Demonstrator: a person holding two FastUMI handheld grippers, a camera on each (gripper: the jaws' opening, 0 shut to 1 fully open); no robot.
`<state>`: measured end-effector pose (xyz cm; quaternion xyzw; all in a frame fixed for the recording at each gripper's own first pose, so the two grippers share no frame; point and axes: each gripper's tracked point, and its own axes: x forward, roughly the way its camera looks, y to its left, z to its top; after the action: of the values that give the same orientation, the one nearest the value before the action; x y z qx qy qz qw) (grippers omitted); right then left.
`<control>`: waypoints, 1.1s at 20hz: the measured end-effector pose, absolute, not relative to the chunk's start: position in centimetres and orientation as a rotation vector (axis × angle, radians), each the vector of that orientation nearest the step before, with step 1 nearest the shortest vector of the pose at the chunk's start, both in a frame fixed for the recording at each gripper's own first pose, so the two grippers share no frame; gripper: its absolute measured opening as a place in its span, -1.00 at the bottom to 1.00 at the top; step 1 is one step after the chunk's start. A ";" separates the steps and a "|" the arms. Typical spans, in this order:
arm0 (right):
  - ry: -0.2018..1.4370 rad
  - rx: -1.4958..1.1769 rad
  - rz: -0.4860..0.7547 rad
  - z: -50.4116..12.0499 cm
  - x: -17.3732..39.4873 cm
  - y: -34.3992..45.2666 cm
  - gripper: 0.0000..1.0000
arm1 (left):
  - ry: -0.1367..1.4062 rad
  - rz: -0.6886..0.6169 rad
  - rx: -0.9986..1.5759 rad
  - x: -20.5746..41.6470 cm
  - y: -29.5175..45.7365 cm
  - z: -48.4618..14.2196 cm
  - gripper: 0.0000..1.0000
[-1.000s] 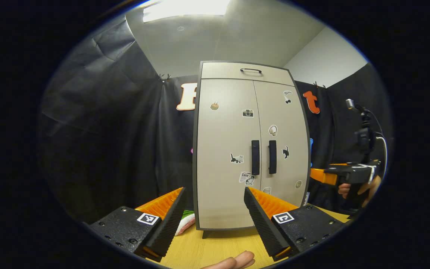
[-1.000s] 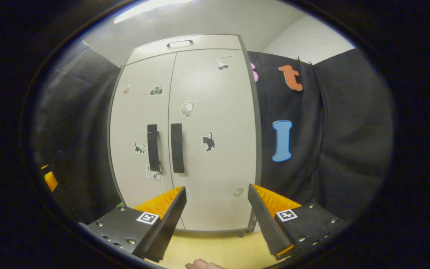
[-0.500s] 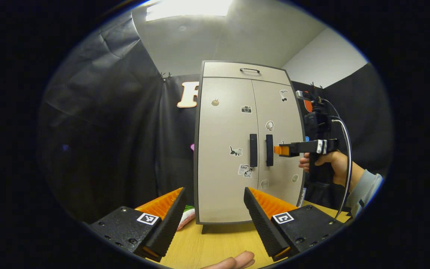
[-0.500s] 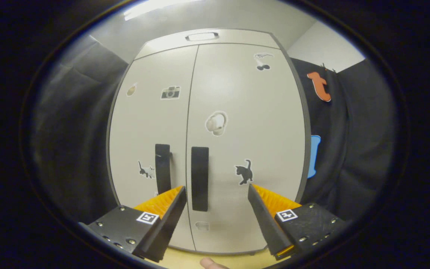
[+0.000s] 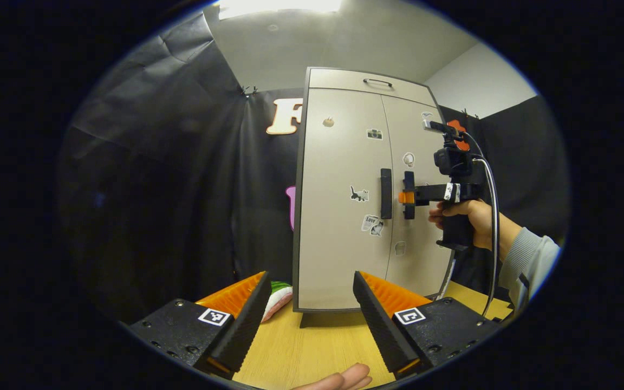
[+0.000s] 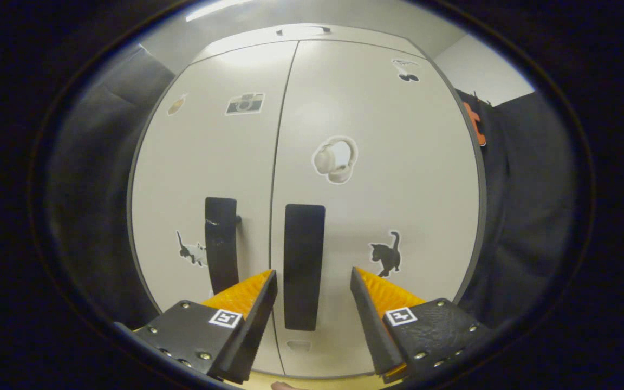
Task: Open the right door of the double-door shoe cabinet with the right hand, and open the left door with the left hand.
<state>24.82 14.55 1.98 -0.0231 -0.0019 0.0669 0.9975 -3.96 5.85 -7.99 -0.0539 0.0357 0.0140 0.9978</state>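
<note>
Both doors of the shoe cabinet (image 5: 369,195) are shut, so we judge nothing is opened yet. The cabinet stands upright on the wooden table (image 5: 317,352). In the right gripper view the right door's handle (image 6: 303,265) lies between the spread fingers of our right gripper (image 6: 312,279), which grips nothing; whether it already reaches the handle we cannot tell. The left door's handle (image 5: 386,193) is untouched, and our left gripper (image 5: 309,284) hangs well back, wide open and empty. A pink and green thing (image 5: 279,295) lies beside the cabinet's foot. Nothing blocks either door's swing, as far as we see.
</note>
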 end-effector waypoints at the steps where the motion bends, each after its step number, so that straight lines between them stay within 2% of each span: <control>1: 0.006 -0.040 0.144 1.6 25.1 15.3 0.60 | 0.077 0.025 -0.114 -3.8 5.8 -8.2 0.89; 3: -0.003 -0.035 0.096 1.9 25.0 14.8 0.60 | 0.086 0.009 -0.122 -3.8 5.5 -8.6 0.90; 4: -0.026 0.003 0.097 2.1 26.6 15.0 0.35 | 0.091 0.000 -0.124 -3.7 5.4 -8.9 0.91; 5: -0.021 0.037 0.087 2.3 25.4 14.9 0.11 | 0.100 -0.002 -0.124 -3.6 5.4 -9.2 0.89; 6: -0.031 0.048 0.086 2.5 25.2 15.0 -0.38 | 0.105 -0.002 -0.128 -3.5 5.5 -9.2 0.90; 8: -0.019 0.042 0.096 2.2 25.5 14.9 -0.55 | 0.104 -0.001 -0.125 -3.5 5.5 -9.1 0.91; 9: -0.008 0.048 0.098 2.2 25.2 14.9 -0.55 | 0.101 0.002 -0.122 -3.5 5.6 -9.1 0.91; 10: 0.002 0.041 0.104 2.2 25.2 14.9 -0.77 | 0.100 0.003 -0.119 -3.4 5.6 -9.0 0.91; 22: 0.070 0.039 0.265 2.6 19.6 12.4 -0.77 | 0.104 -0.024 -0.110 -3.8 3.1 -8.2 0.90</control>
<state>19.63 12.39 2.60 0.0194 0.0350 0.1323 0.9904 -3.81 3.11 -8.16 -0.0552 0.0520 -0.0118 0.9971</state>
